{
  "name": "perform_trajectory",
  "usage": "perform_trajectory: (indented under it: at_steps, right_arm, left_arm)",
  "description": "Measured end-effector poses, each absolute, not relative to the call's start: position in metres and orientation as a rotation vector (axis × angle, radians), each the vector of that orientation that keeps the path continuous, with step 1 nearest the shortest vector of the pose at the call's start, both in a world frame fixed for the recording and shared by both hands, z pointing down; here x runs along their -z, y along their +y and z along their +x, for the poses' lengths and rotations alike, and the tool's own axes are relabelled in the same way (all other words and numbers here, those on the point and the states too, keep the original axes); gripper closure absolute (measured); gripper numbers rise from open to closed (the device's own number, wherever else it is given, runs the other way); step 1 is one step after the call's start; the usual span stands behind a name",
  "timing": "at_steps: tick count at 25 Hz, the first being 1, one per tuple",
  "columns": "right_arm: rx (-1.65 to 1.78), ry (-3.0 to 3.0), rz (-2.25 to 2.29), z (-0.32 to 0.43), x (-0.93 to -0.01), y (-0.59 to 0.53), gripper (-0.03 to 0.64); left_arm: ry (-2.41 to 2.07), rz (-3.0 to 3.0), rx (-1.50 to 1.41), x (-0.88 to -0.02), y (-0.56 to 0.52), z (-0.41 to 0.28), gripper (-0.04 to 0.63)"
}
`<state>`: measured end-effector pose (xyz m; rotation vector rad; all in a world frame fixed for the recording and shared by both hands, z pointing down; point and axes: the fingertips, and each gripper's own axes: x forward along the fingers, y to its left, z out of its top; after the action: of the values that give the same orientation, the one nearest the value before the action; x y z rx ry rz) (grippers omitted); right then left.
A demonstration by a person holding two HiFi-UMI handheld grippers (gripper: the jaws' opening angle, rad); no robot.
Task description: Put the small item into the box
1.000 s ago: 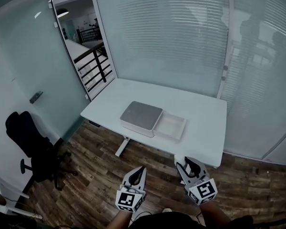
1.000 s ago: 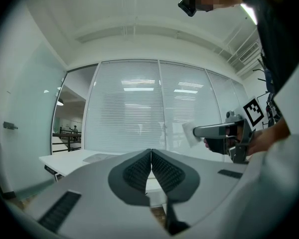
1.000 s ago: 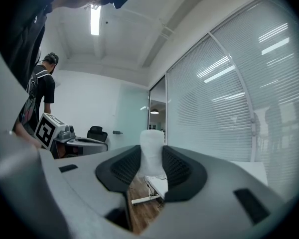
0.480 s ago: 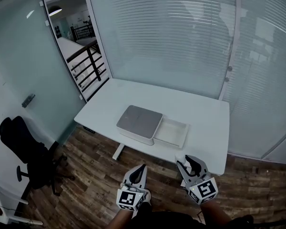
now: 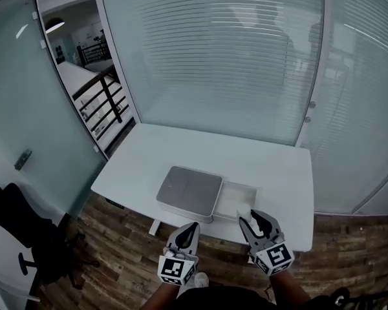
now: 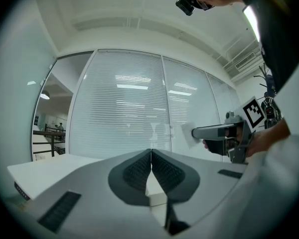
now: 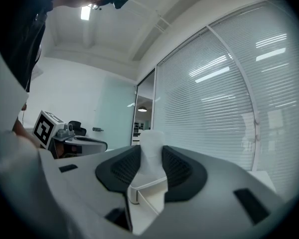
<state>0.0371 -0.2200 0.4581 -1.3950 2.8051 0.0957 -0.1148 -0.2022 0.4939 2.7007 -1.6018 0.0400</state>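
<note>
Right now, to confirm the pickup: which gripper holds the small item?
The right gripper: its jaws clamp a white item. The left gripper's jaws meet on nothing.

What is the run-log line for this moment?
right gripper: shut on small white item | left gripper: shut, empty | grey-lidded white box: open on white table | item: not yet in box

Table (image 5: 271, 166): white and rectangular, its far edge close to a glass wall.
Glass wall (image 5: 213, 57): tall panes behind the table, covered with white horizontal blinds.
Floor (image 5: 116, 257): dark wood planks, under and in front of the table.
Office chair (image 5: 22, 228): black, at lower left, well apart from the table.
Doorway (image 5: 77, 76): upper left, showing a black railing (image 5: 100, 102) and a lit ceiling lamp (image 5: 53, 26).
Frosted panel (image 5: 26, 108): left of the doorway, with a small dark handle (image 5: 22, 159).
</note>
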Motion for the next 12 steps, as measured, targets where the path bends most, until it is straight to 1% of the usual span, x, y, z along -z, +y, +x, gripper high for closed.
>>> perform_trajectory:
  at_steps: [12]
  right_arm:
    - [-0.037,2.676,-1.61,0.02,-0.466,-0.269,0.471]
  left_arm:
    - [-1.4,2.826,-0.018,-0.49,-0.267,-0.134,0.582]
